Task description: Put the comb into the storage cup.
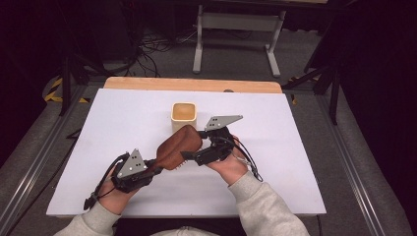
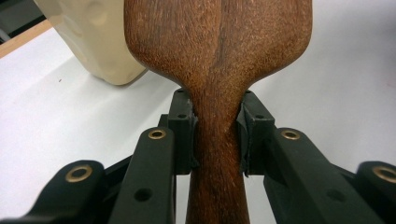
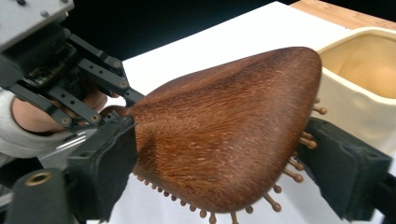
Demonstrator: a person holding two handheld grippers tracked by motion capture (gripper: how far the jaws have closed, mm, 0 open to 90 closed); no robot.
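Holding the hairbrush (image 1: 178, 146) handle pinched in my left gripper (image 2: 217, 135), right gripper (image 3: 224, 168) jaws spread around its head — next I'd squeeze there, then drop it into the cup (image 1: 184, 117).

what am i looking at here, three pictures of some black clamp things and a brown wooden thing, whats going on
A person sits at a white table holding a hand-operated two-jaw clamp in each hand; there is no robot arm. The high view looks down from above. The other two pictures come from small cameras riding on each clamp, looking along its black jaws. The brown thing is a wooden hairbrush with pins on its underside. The left gripper is shut on the brush's narrow handle. The right gripper has its jaws on either side of the wide brush head; whether they press on it is hard to tell. Behind the brush stands a cream square cup.
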